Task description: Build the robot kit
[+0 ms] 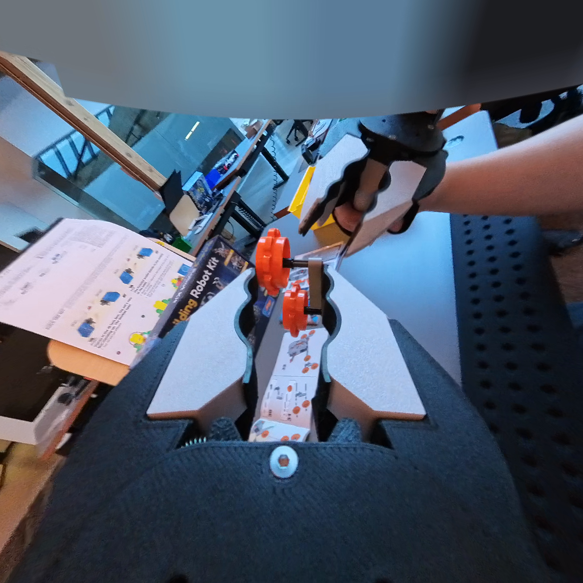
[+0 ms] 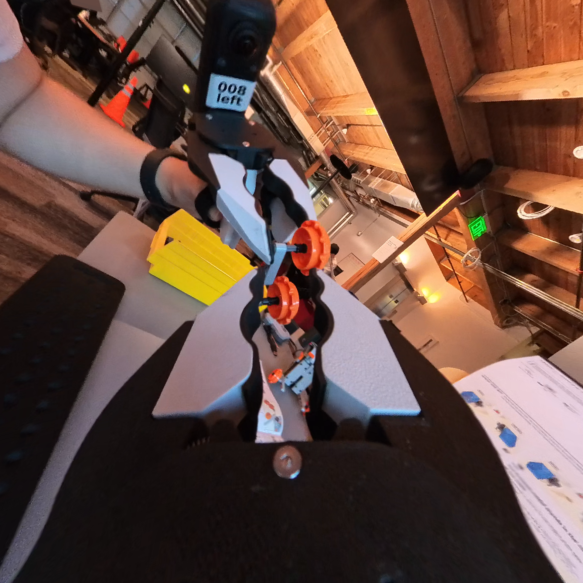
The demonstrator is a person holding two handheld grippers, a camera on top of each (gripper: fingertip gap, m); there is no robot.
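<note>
The left claw [image 1: 288,273] holds a gear assembly [image 1: 310,285] in the air above the desk [image 1: 394,299]. Its jaws seem closed across it, one finger on the grey bar [image 2: 273,263] and the other apparently against the larger orange gear [image 2: 310,247], though that contact is partly hidden. The right claw [image 2: 287,276] has its jaws apart, near the smaller gear [image 2: 282,301] and gripping nothing.

In the left wrist view the bar's long axis runs about 12 to 6, larger gear at the 12 end, and both black axles point to 9. A hold along an axle probably lets the piece swivel, so firm, even pressure suits it.

An instruction booklet [image 1: 293,378] lies on the desk below, with a yellow bin [image 2: 195,262] at 10 in the right view.
</note>
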